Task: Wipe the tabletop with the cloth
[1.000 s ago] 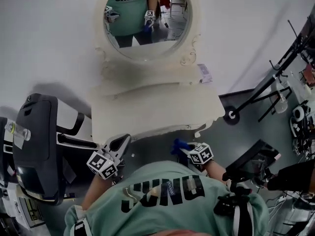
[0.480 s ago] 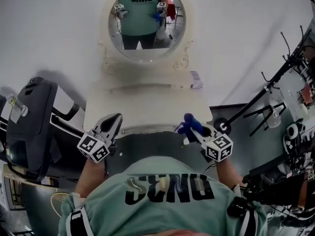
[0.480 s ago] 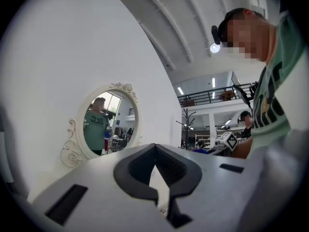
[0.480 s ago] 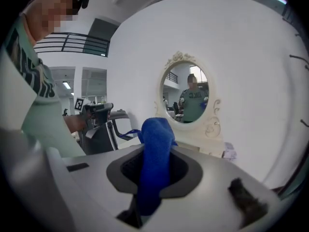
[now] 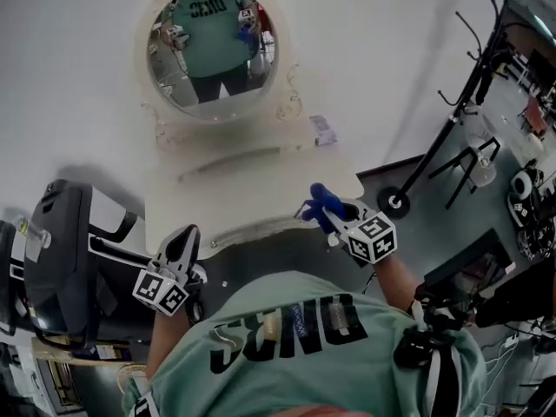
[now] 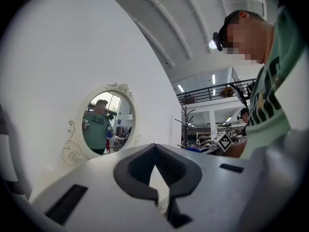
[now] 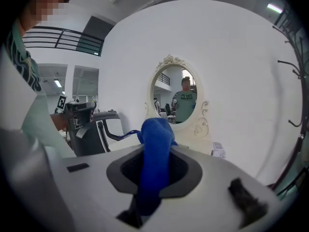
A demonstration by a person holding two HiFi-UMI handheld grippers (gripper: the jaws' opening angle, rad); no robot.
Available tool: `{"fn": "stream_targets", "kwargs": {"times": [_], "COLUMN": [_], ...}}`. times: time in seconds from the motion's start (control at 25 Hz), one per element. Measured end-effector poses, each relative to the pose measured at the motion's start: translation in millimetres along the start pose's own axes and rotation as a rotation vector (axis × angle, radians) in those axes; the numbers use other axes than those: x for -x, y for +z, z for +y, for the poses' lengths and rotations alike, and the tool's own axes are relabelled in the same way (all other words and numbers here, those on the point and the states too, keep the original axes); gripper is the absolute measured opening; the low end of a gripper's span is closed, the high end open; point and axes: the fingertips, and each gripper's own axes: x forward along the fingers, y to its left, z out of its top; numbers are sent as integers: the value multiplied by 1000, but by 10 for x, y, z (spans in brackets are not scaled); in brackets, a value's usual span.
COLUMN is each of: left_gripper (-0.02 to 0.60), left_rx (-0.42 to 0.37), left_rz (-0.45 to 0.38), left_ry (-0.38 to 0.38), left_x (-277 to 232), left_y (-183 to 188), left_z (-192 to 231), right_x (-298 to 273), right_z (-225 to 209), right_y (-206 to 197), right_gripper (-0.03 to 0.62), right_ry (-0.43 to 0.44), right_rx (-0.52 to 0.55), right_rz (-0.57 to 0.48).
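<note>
1. The blue cloth (image 5: 318, 201) sits just right of centre in the head view, above the front right corner of the tabletop (image 5: 252, 185). I cannot tell whether it touches the surface.
2. My right gripper (image 5: 325, 213) has its jaws pinching the cloth. In the right gripper view the cloth (image 7: 156, 139) fills the middle of the frame, bunched up and sticking out past the jaw tips of the gripper (image 7: 154, 175).
3. My left gripper (image 5: 184, 240) is at the lower left of the head view, beside the table's front left corner. Its jaws are pressed together at the tips with nothing between them, as the left gripper view (image 6: 156, 166) shows.
4. The tabletop is cream, with a small box (image 5: 322, 129) near its back right corner.
5. An oval mirror (image 5: 211, 46) with a scrolled frame stands behind it, upper left of centre.
6. A dark chair (image 5: 56, 241) stands at the left edge, and a black coat stand (image 5: 452, 124) at the upper right.
</note>
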Motion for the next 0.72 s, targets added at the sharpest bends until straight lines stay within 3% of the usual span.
{"fn": "stream_targets", "kwargs": {"times": [0.2,0.72], "left_gripper": [5,5], "left_rx": [21,30], "left_rz": [-4,12], "left_ry": [34,10], "left_x": [42,-18], "left_y": [-14,-97], "left_z": [51,101], "right_x": [-44,-201], "right_z": [57,162], "right_y": [-5,12], "right_gripper": [60,60], "right_ry": [18,37], "right_rx": [46,69], "right_rz": [25,36]}}
